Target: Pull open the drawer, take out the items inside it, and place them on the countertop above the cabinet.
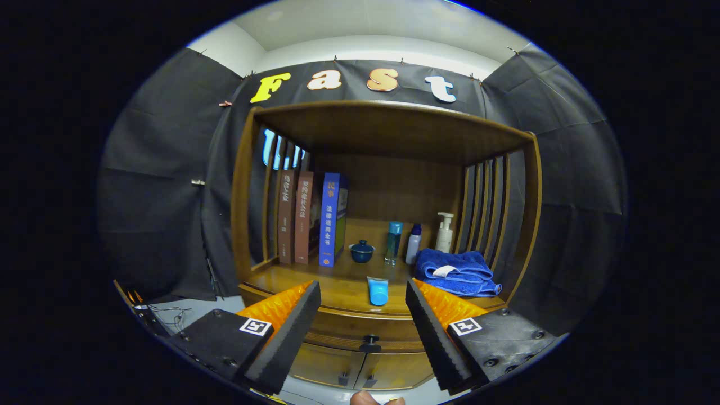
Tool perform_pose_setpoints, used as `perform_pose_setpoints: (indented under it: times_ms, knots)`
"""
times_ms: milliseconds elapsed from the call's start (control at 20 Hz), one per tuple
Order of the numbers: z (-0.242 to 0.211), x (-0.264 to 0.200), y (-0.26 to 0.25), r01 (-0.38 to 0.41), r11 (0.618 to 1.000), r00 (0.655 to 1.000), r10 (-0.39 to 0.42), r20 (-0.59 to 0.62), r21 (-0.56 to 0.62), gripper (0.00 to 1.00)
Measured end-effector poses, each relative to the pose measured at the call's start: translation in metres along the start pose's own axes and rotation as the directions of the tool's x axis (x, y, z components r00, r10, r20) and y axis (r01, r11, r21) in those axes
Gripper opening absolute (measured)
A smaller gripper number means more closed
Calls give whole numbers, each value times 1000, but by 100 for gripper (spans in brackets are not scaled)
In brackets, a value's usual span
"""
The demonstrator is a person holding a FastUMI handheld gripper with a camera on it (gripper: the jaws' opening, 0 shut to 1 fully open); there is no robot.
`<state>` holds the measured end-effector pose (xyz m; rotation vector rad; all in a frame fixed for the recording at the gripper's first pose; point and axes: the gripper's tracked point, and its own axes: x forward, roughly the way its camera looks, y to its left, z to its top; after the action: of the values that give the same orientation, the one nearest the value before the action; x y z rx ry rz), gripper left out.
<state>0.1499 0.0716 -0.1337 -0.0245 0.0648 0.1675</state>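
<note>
1. gripper (363, 315): fingers spread wide, holding nothing, aimed at the drawer knob (370, 340) between them.
2. drawer (360, 329): appears shut beneath the table (343, 287); contents hidden.
3. blue tube (378, 291): lies on the table just above the knob.

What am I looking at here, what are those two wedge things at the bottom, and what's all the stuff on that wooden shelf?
The two wedges are the fingers of a hand-held gripper; a person carries it, and the camera rides on it, looking forward. The jaws stand open, holding nothing. Beyond them is a wooden cabinet. On its countertop stand three books, a small lidded cup, two bottles, a pump bottle, a folded blue towel and a blue tube. Below, between the fingers, is a closed drawer with a dark knob.
</note>
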Motion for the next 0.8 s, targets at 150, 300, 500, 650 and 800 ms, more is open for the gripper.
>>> perform_pose_setpoints:
  times_ms: [150, 300, 500, 650, 800]
  knots:
    - [23, -41, 7, -25, 999, 999, 23, 42, 36, 99]
    - [35, -75, 4, -29, 997, 999, 27, 29, 78, 99]
    - [55, -112, -10, -18, 992, 999, 14, 33, 121, 99]
    - [62, -136, -16, -12, 986, 999, 6, 41, 166, 99]
    - [76, -152, -26, 12, 988, 999, -19, 43, 157, 99]
